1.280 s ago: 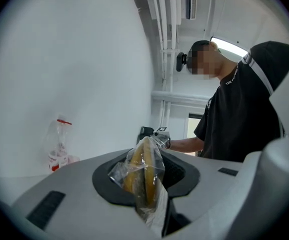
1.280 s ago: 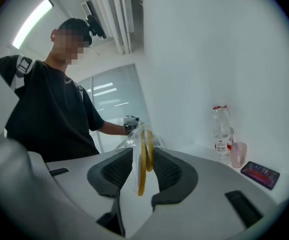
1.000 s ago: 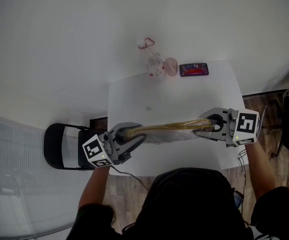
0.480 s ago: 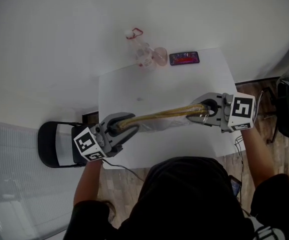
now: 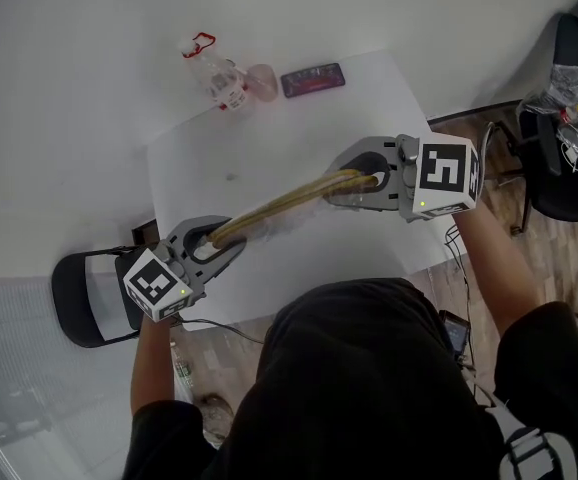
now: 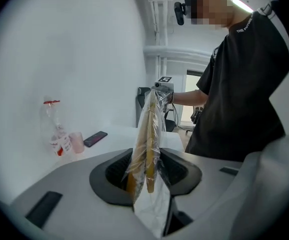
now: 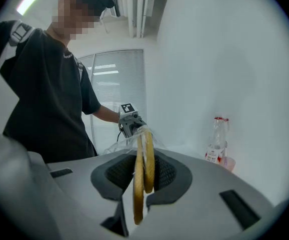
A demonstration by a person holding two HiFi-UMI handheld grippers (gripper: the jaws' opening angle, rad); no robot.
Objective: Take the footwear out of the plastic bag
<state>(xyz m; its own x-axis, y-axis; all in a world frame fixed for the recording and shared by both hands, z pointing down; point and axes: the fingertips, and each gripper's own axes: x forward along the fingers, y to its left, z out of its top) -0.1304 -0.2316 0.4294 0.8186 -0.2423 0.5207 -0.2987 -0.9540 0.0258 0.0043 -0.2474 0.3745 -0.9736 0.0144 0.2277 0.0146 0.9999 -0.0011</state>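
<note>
A pair of flat tan footwear (image 5: 279, 205) in a clear plastic bag (image 6: 149, 134) hangs stretched between my two grippers above the white table (image 5: 269, 138). My left gripper (image 5: 219, 238) is near the table's front left corner. It holds the bag end, with the footwear inside, between its jaws (image 6: 145, 176), which are opening slightly. My right gripper (image 5: 359, 180) is over the table's right side. Its jaws are closing on the bare tan footwear end (image 7: 143, 164), which sticks out past them. Each gripper view shows the other gripper at the far end.
At the table's far edge stand a clear bottle with a red cap (image 5: 221, 78), a pink cup (image 5: 263, 81) and a dark phone (image 5: 312, 79). A black chair (image 5: 84, 303) stands left of the table and another (image 5: 569, 98) at the right, on wood floor.
The bagged footwear lay level across the head view and now slants, right gripper farther up the table and left gripper lower left. The whole view has shifted and turned.
</note>
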